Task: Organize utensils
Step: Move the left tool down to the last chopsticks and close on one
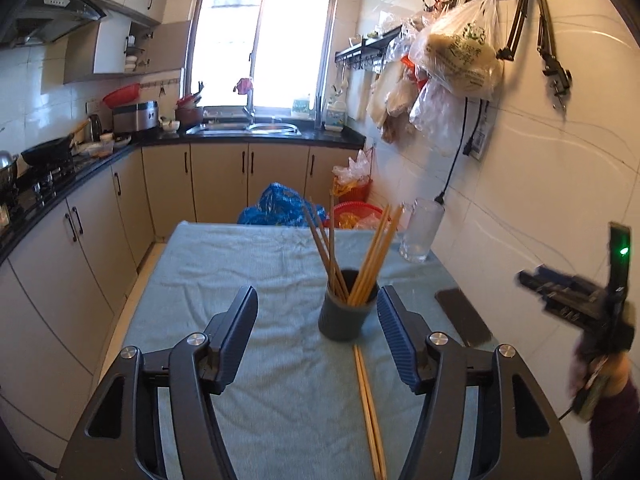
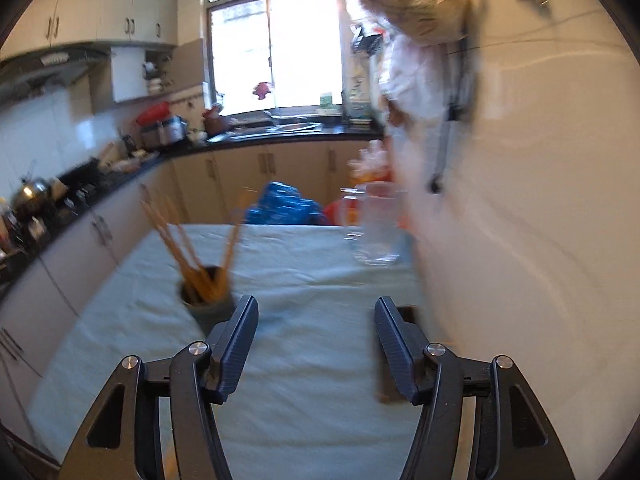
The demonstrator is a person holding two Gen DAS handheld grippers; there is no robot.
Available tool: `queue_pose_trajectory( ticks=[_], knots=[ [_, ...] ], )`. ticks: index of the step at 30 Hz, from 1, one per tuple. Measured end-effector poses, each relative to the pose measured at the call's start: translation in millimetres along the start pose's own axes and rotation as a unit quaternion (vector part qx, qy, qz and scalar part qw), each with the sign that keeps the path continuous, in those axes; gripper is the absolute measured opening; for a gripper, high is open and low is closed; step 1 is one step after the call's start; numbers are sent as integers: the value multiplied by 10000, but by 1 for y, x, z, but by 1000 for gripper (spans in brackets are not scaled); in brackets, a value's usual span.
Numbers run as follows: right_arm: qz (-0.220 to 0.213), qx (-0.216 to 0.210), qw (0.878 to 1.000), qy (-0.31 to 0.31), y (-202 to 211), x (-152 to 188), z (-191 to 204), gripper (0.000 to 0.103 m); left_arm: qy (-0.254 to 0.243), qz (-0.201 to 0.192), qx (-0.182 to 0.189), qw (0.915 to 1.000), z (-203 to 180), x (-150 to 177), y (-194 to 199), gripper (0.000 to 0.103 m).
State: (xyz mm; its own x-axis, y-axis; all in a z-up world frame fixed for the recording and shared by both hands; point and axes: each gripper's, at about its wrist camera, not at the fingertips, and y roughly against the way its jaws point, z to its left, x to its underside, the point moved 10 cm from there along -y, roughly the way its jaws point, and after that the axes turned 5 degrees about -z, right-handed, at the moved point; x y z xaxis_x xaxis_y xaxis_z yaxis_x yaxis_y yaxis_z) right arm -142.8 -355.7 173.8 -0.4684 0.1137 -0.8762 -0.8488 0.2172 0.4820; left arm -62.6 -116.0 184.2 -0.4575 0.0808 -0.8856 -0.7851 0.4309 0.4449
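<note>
A dark grey cup (image 1: 345, 312) stands on the table's teal cloth (image 1: 256, 264) and holds several wooden chopsticks (image 1: 356, 256) that lean out in two bunches. Two loose chopsticks (image 1: 369, 408) lie on the cloth just in front of the cup. My left gripper (image 1: 317, 306) is open and empty, with the cup between its fingertips and slightly beyond them. My right gripper (image 2: 316, 318) is open and empty above the cloth (image 2: 312, 360), to the right of the cup (image 2: 208, 300). The right wrist view is blurred. The right gripper also shows at the right edge of the left wrist view (image 1: 560, 292).
A clear glass jar (image 1: 420, 230) stands at the table's far right corner by the tiled wall. A dark flat phone (image 1: 463, 316) lies on the cloth's right side. Blue and red bags (image 1: 280, 208) sit past the far edge. Cabinets and a counter run along the left.
</note>
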Motion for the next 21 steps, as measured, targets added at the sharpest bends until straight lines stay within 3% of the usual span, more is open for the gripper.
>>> queue_pose_trajectory(
  ticks=[3, 9, 11, 15, 19, 21],
  knots=[
    [-46, 420, 9990, 128, 27, 1, -34, 67, 100, 237, 80, 9996, -2, 21, -2, 61],
    [-100, 1132, 9927, 399, 77, 1, -88, 81, 16, 753, 134, 9971, -16, 69, -29, 61],
    [14, 1064, 9936, 388, 74, 12, -87, 82, -48, 1084, 218, 9939, -24, 94, -49, 61],
    [514, 565, 9969, 185, 39, 67, -63, 82, -237, 1838, 367, 9820, -38, 151, -88, 60],
    [938, -26, 9955, -113, 4, 117, -26, 82, -484, 2314, 421, 9707, -50, 190, -116, 29],
    [1120, -322, 9929, -259, -13, 137, -5, 82, -564, 2426, 427, 9675, -53, 202, -128, 25]
  ],
)
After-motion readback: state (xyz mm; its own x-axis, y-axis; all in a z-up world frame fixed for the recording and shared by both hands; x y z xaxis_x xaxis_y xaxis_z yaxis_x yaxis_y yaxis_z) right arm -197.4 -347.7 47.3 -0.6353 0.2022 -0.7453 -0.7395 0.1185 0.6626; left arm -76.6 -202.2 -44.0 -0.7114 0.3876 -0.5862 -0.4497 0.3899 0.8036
